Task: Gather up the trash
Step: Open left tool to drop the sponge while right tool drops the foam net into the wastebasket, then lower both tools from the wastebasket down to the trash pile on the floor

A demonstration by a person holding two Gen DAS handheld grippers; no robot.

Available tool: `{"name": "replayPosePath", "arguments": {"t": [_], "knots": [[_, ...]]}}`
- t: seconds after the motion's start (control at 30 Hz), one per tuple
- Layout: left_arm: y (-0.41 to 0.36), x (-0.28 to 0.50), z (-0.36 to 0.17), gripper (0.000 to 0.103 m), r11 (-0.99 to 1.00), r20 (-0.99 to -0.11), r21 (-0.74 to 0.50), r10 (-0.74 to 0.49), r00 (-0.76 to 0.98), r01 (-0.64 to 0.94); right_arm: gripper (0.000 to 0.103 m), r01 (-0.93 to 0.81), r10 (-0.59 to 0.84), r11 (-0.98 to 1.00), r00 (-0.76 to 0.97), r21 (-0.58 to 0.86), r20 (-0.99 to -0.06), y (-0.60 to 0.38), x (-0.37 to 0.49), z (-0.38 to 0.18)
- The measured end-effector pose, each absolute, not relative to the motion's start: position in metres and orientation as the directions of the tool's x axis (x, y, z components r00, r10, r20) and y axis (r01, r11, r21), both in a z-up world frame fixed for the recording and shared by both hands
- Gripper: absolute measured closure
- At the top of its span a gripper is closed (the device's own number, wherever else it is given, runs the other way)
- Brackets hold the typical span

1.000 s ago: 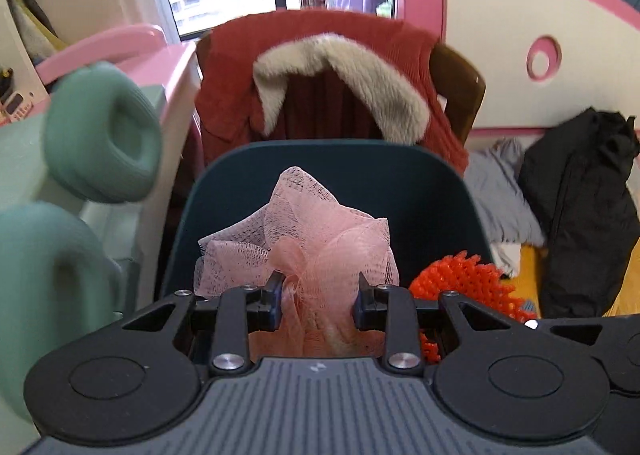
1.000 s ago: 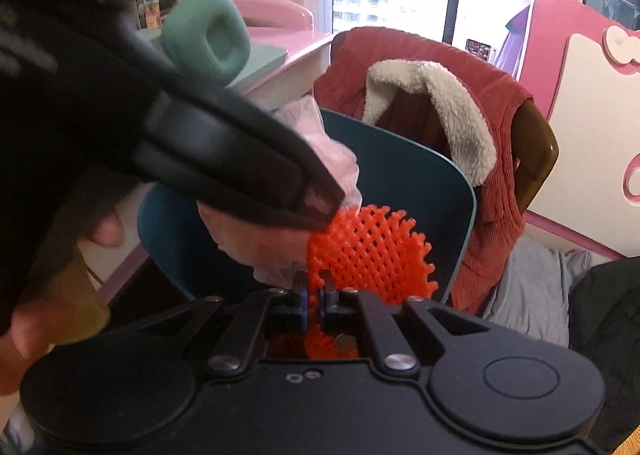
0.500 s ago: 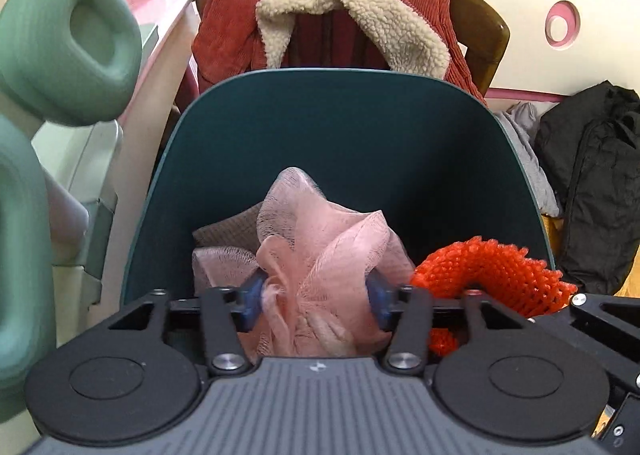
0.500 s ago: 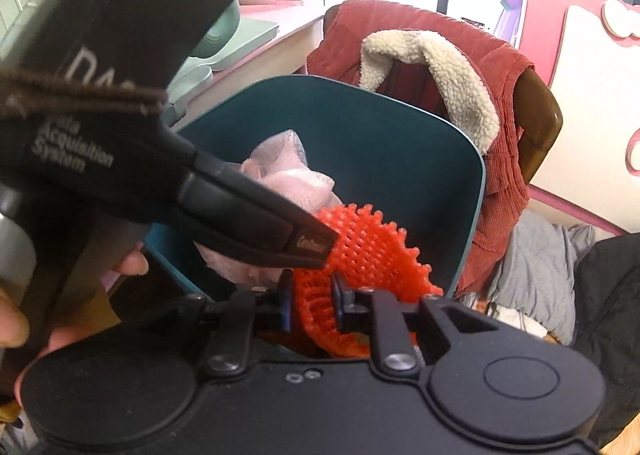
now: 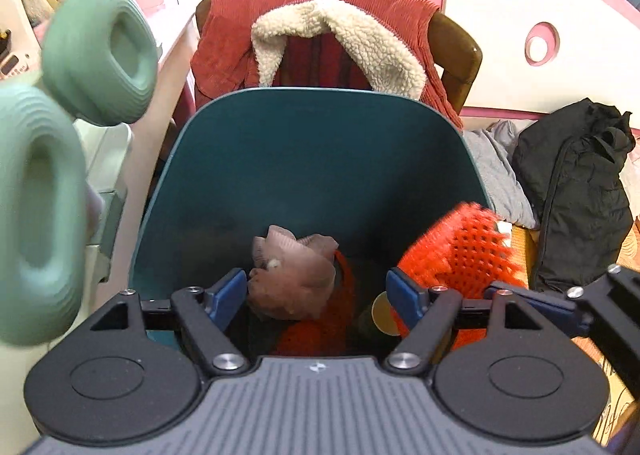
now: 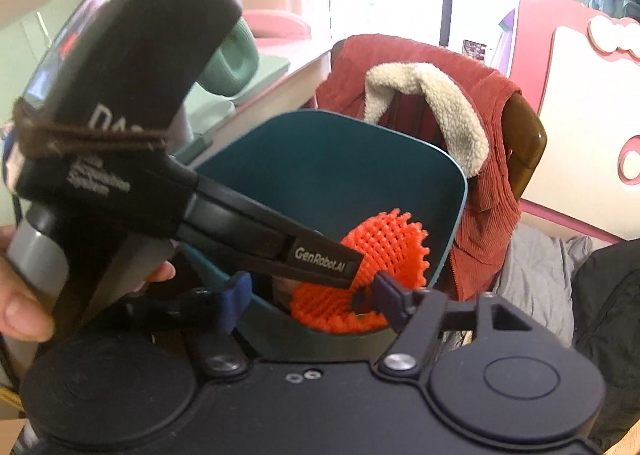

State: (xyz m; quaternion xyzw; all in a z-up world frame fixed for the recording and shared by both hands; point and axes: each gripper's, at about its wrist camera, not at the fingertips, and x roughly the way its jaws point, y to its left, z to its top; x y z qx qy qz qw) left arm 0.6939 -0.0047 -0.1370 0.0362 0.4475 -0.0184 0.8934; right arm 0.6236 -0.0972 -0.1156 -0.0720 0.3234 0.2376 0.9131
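Note:
A dark teal trash bin [image 5: 320, 159] stands open below both grippers; it also shows in the right wrist view [image 6: 360, 159]. My left gripper [image 5: 316, 293] is open over the bin. The pink mesh wad [image 5: 292, 279] lies loose inside the bin, below and between the blue pads. An orange foam net [image 5: 456, 255] is at the bin's right side. In the right wrist view my right gripper [image 6: 308, 301] is open, and the orange net [image 6: 372, 271] hangs free between its pads over the bin's near rim. The left gripper's body crosses that view.
A wooden chair [image 5: 460, 55] draped with a red fleece-lined jacket [image 5: 320, 31] stands behind the bin. A pink desk edge and green rounded objects [image 5: 100, 55] are at left. A black bag [image 5: 580, 191] and grey cloth [image 5: 496, 175] lie at right.
My left gripper opened and the pink mesh wad dropped into the bin. My right gripper opened wide and let go of the orange net.

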Motion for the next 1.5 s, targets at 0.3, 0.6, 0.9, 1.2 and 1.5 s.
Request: {"name": "replayPosePath", "arguments": {"t": [0.3,0.6,0.9,1.2,1.5], "knots": [[-0.011,0.635,-0.104,0.026,0.998,-0.75,0.045,0.002,0.661,0.048,0.018,-0.514,0.439,0.857,0.693,0.035,-0.572,-0.128,0.567,-0.092],[-0.016,0.556,-0.081,0.026,1.0,-0.727,0.03,0.022,0.686,0.0,0.012,-0.556,0.487,0.83,0.678,0.049,-0.55,-0.157,0.507,-0.083],[-0.014,0.481,-0.071,0.021,0.998,-0.721,0.005,0.048,0.691,-0.064,0.002,-0.595,0.527,0.802,0.66,0.056,-0.535,-0.172,0.456,-0.084],[0.009,0.439,-0.11,0.02,0.992,-0.75,-0.048,0.042,0.66,-0.118,0.0,-0.568,0.524,0.815,0.635,0.117,-0.567,-0.169,0.429,-0.131],[0.035,0.425,-0.196,0.002,0.985,-0.788,-0.111,-0.005,0.616,-0.133,0.0,-0.491,0.473,0.854,0.593,0.172,-0.652,-0.151,0.421,-0.214]]}}
